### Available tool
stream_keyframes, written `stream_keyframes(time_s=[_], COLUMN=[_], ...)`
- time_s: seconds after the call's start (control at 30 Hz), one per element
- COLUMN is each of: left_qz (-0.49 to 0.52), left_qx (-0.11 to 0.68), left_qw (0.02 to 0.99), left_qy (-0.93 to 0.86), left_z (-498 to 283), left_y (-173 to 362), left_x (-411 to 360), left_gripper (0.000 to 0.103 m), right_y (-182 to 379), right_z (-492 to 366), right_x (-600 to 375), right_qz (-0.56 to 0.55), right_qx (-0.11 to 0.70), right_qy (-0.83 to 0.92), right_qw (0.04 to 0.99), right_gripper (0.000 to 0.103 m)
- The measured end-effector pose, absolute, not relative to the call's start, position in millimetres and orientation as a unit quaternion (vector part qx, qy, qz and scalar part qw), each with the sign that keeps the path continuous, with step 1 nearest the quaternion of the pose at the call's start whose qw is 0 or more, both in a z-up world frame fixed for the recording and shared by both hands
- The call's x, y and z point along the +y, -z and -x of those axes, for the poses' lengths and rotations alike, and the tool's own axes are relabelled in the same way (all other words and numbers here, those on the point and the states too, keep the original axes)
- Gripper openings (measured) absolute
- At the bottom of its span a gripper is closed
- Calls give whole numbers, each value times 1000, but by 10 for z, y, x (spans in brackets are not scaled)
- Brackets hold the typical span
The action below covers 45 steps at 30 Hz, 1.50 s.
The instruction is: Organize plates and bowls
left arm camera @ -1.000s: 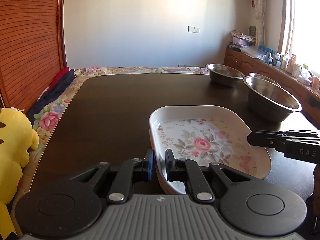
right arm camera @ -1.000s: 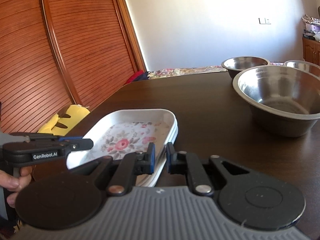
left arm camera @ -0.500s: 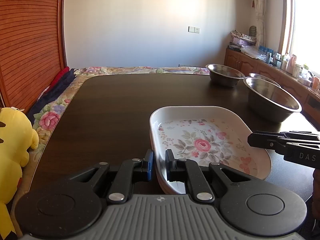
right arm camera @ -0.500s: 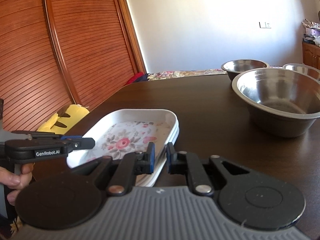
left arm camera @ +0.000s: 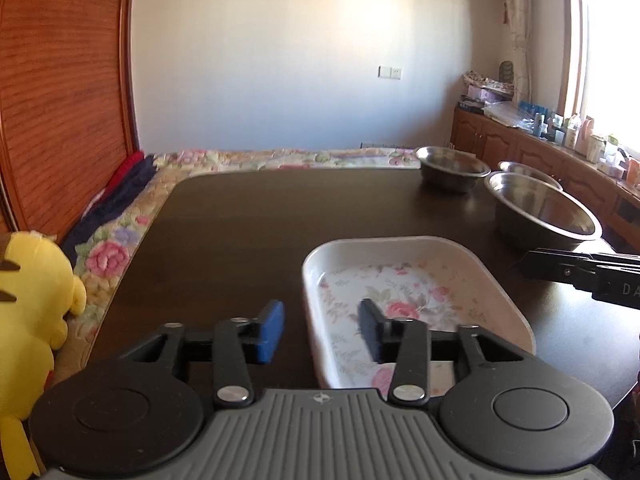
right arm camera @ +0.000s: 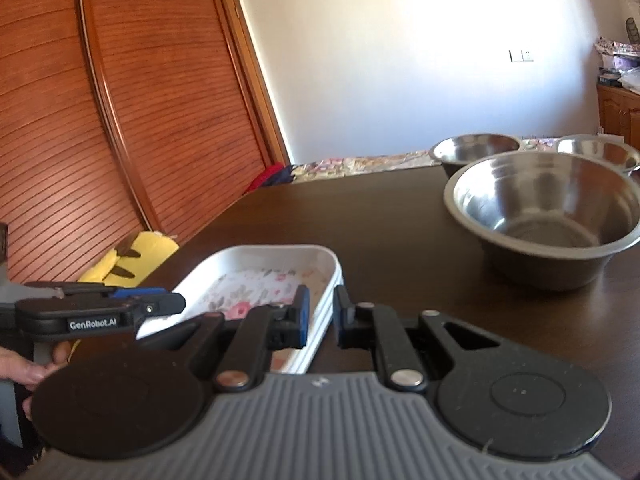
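Floral plate (left arm camera: 404, 296) rim between opening left gripper (left arm camera: 320, 330) jaws, untouched.

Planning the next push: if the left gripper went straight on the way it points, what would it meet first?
Probably the flowered tray. The left gripper is opening astride the tray's near left wall, pads off it. Going on, it would likely slide along that wall; depth is unclear.
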State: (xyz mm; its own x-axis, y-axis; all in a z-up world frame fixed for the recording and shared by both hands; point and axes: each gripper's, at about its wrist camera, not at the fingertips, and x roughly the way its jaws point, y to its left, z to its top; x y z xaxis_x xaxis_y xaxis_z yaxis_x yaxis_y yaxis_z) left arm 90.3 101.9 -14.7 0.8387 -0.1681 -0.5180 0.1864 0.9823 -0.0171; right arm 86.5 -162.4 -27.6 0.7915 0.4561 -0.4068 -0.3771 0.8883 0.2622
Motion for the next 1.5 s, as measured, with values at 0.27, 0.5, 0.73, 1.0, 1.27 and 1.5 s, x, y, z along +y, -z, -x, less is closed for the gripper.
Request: stream_keyframes(time_s=[0.27, 0.5, 0.73, 1.0, 1.27, 1.5], left_qz=[-28, -23, -37, -52, -48, -37], left_qx=[241, 227, 225, 239, 257, 275], left_qw=[962, 961, 956, 948, 942, 940], left_qy=[125, 156, 186, 201, 209, 200], left_z=[-845, -982, -1193, -1510, -1753, -1926], left_y=[-12, -70, -89, -81, -56, 6], left_x=[763, 420, -53, -514, -790, -878], left_gripper=[82, 91, 92, 90, 73, 70], right_y=[163, 48, 4, 22, 159, 215], right_z=[-812, -762, -770, -988, -1436, -1609], right_x=[-1736, -1966, -2321, -2843, -3209, -3282], right_qz=[-72, -67, -43, -10, -12, -24], right_qx=[206, 176, 145, 136, 156, 171], right_qy=[-207, -178, -123, -82, -86, -114], right_qw=[954, 966, 981, 987, 984, 978], right_gripper=[36, 61, 88, 93, 92, 79])
